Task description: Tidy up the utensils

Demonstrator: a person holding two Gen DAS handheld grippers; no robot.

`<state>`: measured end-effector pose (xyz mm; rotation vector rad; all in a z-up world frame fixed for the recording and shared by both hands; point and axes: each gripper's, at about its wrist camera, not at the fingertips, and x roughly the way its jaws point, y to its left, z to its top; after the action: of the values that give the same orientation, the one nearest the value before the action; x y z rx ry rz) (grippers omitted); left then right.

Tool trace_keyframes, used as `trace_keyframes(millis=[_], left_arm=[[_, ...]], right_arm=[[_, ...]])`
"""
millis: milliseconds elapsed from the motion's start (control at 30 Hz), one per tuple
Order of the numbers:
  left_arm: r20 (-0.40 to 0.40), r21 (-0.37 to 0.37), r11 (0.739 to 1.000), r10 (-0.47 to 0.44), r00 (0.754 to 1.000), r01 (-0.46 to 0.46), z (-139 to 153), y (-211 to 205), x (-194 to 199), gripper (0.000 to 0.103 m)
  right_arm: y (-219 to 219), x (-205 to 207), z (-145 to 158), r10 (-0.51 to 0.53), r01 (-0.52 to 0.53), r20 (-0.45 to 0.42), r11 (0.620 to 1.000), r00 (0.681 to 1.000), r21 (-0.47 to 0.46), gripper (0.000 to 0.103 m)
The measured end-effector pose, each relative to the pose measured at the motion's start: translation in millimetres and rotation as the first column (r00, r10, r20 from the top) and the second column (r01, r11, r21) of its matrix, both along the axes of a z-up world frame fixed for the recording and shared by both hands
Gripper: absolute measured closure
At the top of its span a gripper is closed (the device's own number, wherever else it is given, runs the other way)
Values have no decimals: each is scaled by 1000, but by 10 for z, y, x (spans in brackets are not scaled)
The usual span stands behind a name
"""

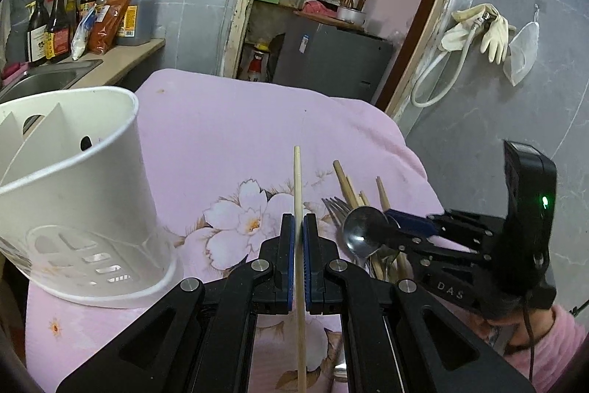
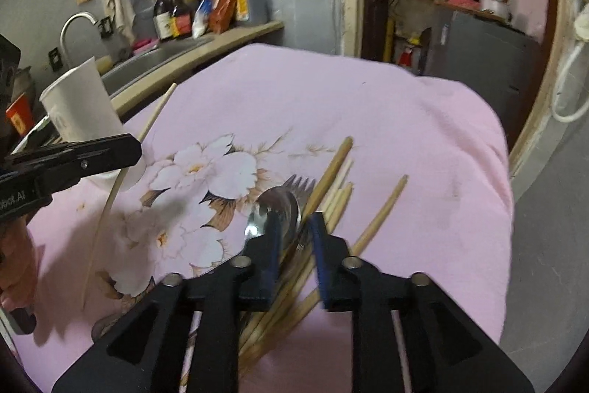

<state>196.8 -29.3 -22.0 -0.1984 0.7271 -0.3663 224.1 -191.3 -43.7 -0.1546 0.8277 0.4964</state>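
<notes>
The left gripper (image 1: 299, 238) clamps a single pale wooden chopstick (image 1: 298, 194), its near end cut off. Left, the white plastic divided holder (image 1: 92, 194) holds nothing visible. The right gripper (image 2: 296, 242) is spread over the steel spoon (image 2: 274, 209), hiding the handle.

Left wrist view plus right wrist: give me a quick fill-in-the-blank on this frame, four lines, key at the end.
1. The left hand-held gripper is shut on a single ____.
2. The white utensil holder stands on the ____ floral cloth.
3. The right hand-held gripper is ____ over the utensil pile.
4. The spoon lies beside a metal ____.

Missing words: chopstick; pink; open; fork
</notes>
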Motion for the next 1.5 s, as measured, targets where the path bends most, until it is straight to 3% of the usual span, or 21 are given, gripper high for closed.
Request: trace_keyframes(millis=[167, 300, 533, 700, 800, 933, 1033, 1167, 1267, 1400, 1500], left_arm=[[-10, -2, 1000, 1, 1000, -1, -24, 30, 19, 101], [-17, -8, 1000, 8, 1000, -8, -22, 54, 29, 101], [-32, -13, 1000, 1, 999, -2, -47, 59, 31, 101], [-44, -14, 1000, -1, 999, 1, -73, 46, 37, 101], [-42, -20, 1000, 6, 999, -7, -49, 71, 32, 101], [-18, -26, 1000, 14, 1000, -15, 17, 93, -15, 101], [12, -26, 1000, 18, 1000, -18, 89, 97, -68, 101], [26, -27, 1000, 15, 1000, -14, 142, 103, -132, 101], [22, -28, 1000, 14, 1000, -13, 130, 116, -157, 101], [12, -24, 1000, 8, 1000, -8, 94, 132, -175, 101], [-4, -26, 1000, 2, 1000, -2, 50, 131, -170, 101]], right_arm=[[0, 155, -37, 59, -56, -52, 997, 997, 50, 79], [55, 207, 1, 87, -86, -37, 996, 996, 20, 78], [-96, 96, -80, 51, -44, -91, 997, 995, 69, 79], [-235, 67, -95, -16, 29, -103, 991, 995, 127, 96], [-315, 26, -66, -63, 76, -87, 983, 994, 165, 100], [-290, -176, 42, -82, 80, 5, 983, 997, 163, 101], [-191, -334, 123, -83, 74, 69, 990, 994, 123, 101], [-91, -392, 95, -85, 81, 85, 995, 993, 52, 101], [-191, -332, 45, -134, 129, 57, 988, 989, 83, 99], [-316, -298, -1, -152, 152, -4, 981, 988, 120, 75], [-300, -257, -93, -140, 143, -38, 983, 989, 111, 75]])
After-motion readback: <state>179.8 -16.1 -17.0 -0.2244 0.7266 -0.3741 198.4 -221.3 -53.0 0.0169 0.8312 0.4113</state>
